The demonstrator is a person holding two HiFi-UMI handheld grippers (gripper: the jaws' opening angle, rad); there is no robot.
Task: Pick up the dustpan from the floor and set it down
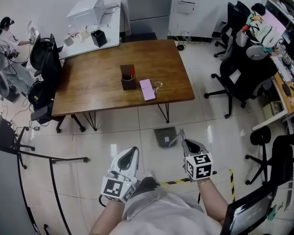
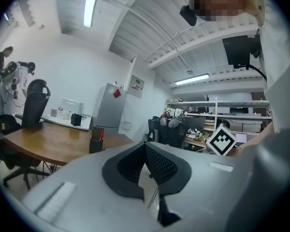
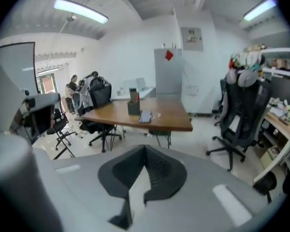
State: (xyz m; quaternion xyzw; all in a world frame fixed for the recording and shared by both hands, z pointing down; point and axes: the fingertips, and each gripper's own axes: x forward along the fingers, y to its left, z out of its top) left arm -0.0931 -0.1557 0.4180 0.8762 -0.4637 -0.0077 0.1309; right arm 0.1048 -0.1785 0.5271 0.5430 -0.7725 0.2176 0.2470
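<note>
The grey dustpan [image 1: 165, 136] lies flat on the tiled floor just in front of the wooden table [image 1: 88, 89], its handle slanting up to the right. My right gripper [image 1: 184, 141] hovers at the dustpan's right edge. In the right gripper view its jaws [image 3: 144, 150] are shut with nothing between them and point toward the table [image 3: 135, 117]. My left gripper [image 1: 132, 152] hangs to the dustpan's lower left, apart from it. In the left gripper view its jaws [image 2: 145, 146] meet at the tips and hold nothing.
A pen holder [image 1: 128, 77] and a pink phone [image 1: 147, 89] sit on the table. Black office chairs [image 1: 240, 75] stand at the right. A black stand's legs [image 1: 54, 158] spread at the left. Yellow-black tape [image 1: 174, 182] marks the floor near my feet. A person [image 1: 5, 33] sits at the far left.
</note>
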